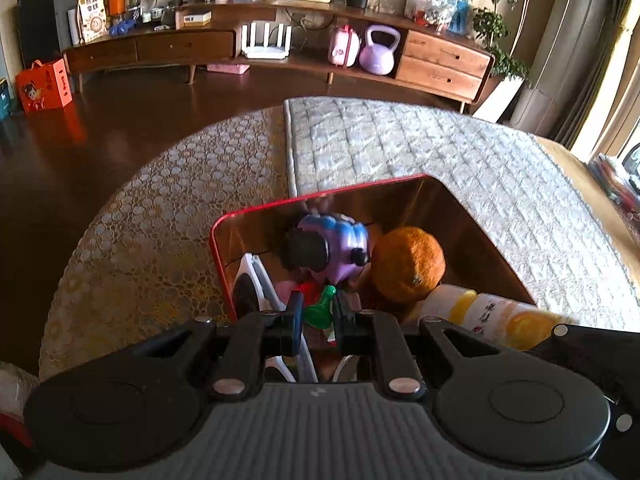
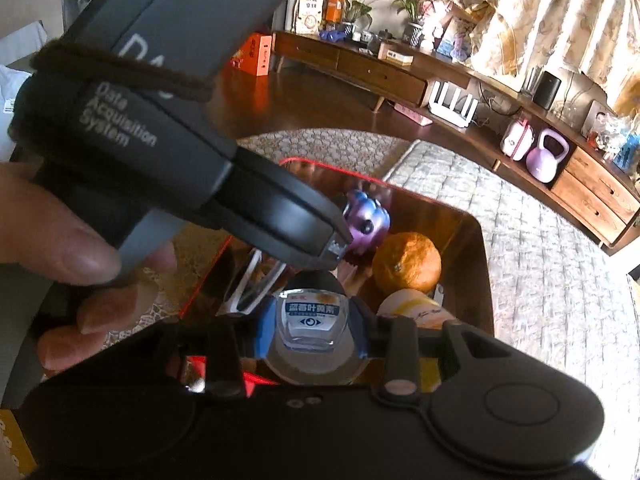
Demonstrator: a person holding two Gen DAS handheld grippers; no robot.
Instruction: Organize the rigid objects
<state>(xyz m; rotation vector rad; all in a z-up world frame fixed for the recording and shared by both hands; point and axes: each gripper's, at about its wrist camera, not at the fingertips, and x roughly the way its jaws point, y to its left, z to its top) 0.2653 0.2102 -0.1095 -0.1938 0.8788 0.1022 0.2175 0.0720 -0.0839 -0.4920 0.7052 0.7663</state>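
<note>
**Both grippers over the red-rimmed box, each clamping an item**

Left gripper (image 1: 316, 312) is pinching a small green plastic piece (image 1: 320, 308) between its pads, jaws nearly together. It is hanging over the near-left corner of the red-rimmed box (image 1: 256, 211), angled down into it.

Right gripper (image 2: 310, 332) is gripping a clear bottle with a blue-and-white label (image 2: 314, 320), pads pressing on both sides of it. It is sitting over the near edge of the same box. A hand (image 2: 80, 240) is wrapping around the left gripper's grey handle, which is crossing the right wrist view.

Box contents:
- purple-blue toy (image 1: 340, 244) lying towards the far side, middle
- orange (image 1: 406, 264) sitting just right of the toy, touching or nearly so
- white-and-yellow bottle (image 1: 480, 312) lying along the near-right side, just beside the orange
- white clip-like item (image 1: 252, 280) leaning against the left wall; can't tell what it is

The box is sitting on a quilted grey mat (image 1: 440, 148), with its left edge running over onto a patterned tablecloth (image 1: 160, 208).
</note>
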